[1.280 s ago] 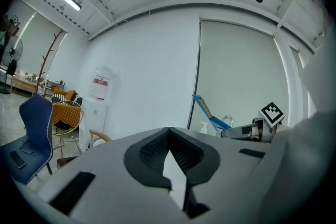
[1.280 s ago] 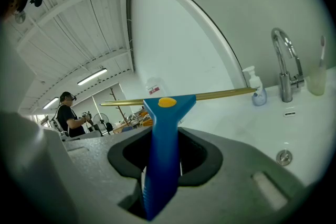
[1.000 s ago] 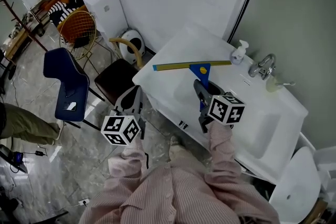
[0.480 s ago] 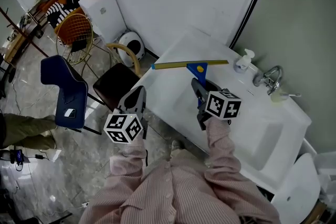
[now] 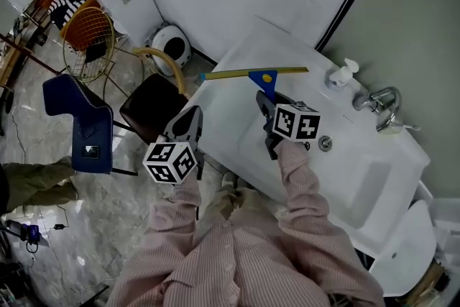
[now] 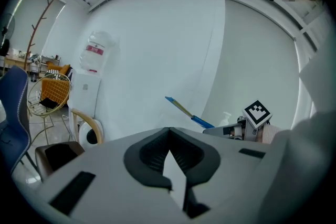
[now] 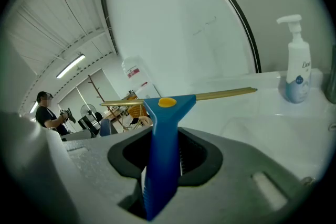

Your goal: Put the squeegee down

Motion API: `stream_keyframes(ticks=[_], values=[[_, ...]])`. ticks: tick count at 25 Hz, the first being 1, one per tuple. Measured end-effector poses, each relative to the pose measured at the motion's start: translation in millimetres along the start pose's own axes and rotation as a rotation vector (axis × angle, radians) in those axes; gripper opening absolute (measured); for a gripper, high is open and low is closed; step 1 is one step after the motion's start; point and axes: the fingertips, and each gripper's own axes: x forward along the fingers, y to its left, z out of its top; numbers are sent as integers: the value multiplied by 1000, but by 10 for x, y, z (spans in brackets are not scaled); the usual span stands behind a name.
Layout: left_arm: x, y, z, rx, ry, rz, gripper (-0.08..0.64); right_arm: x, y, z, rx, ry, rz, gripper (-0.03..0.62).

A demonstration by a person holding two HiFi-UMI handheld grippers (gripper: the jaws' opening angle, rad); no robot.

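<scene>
Item 1, right gripper [image 5: 267, 106]: my right arm, in a striped sleeve [image 5: 295, 176], reaches forward over the white counter [image 5: 228, 115]. The claw points away from me and slightly down. In the right gripper view its jaws are clamped on the blue handle of the squeegee [image 7: 164, 131].

Item 2, squeegee [image 5: 265, 77]: it is held in the right claw with the handle running back into the jaws. The long yellowish blade lies crosswise over the counter's far left part, near the wall. I cannot tell whether the blade touches the surface.

Item 3, left gripper [image 5: 189, 118]: it hangs off the counter's front edge, beside a brown chair seat [image 5: 149, 108], and points forward. In the left gripper view I see its jaw tips meeting with nothing between them.

Item 4, surroundings: a soap bottle [image 5: 340, 75] stands beside the tap [image 5: 381, 101], well right of the blade.
</scene>
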Motion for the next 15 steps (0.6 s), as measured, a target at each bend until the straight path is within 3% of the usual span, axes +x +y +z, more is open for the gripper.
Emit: stream_keyframes(ticks=[15], values=[[554,212,-401,-80,112,-34,2,676,-345,-358,-86,157,-118,123]])
